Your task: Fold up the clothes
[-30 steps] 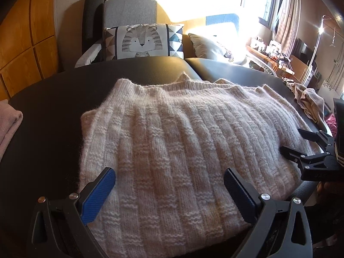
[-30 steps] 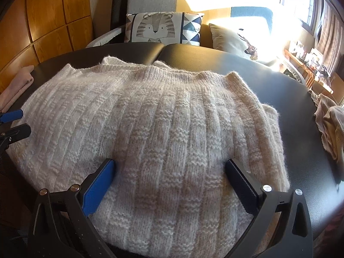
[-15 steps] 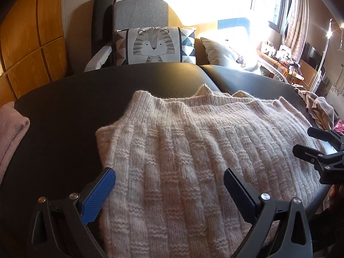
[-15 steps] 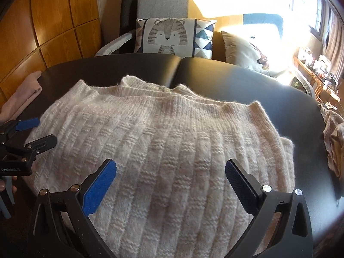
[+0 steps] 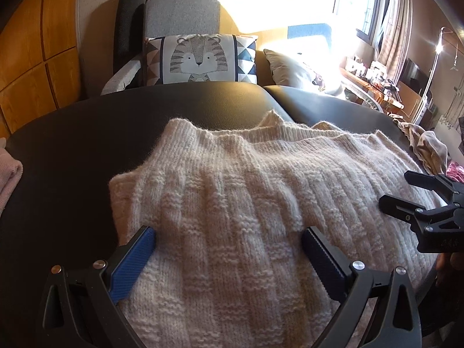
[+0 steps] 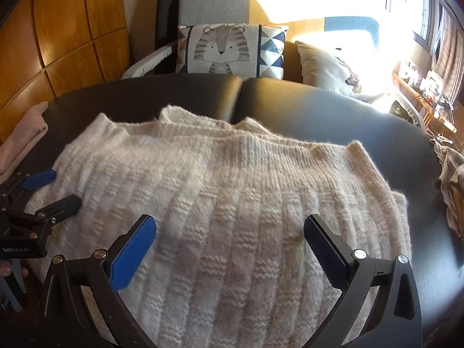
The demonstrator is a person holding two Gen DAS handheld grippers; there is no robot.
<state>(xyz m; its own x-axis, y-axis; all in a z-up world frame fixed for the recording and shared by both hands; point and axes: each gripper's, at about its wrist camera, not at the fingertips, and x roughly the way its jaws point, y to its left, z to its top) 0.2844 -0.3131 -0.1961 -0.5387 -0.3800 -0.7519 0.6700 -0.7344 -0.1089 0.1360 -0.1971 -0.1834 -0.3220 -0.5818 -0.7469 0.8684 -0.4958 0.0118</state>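
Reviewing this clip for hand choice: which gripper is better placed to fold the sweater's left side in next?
Probably the left gripper: open, it sits over the sweater near its left edge, beside bare table. The right gripper, also open, hangs toward the opposite edge.

Left gripper [image 5: 227,256]: jaws spread wide, nothing between the pads, pointing forward and angled down. Right gripper [image 6: 229,245]: same, jaws wide apart, nothing clamped. They sit side by side, each showing at the edge of the other's view, both with fingers parted.
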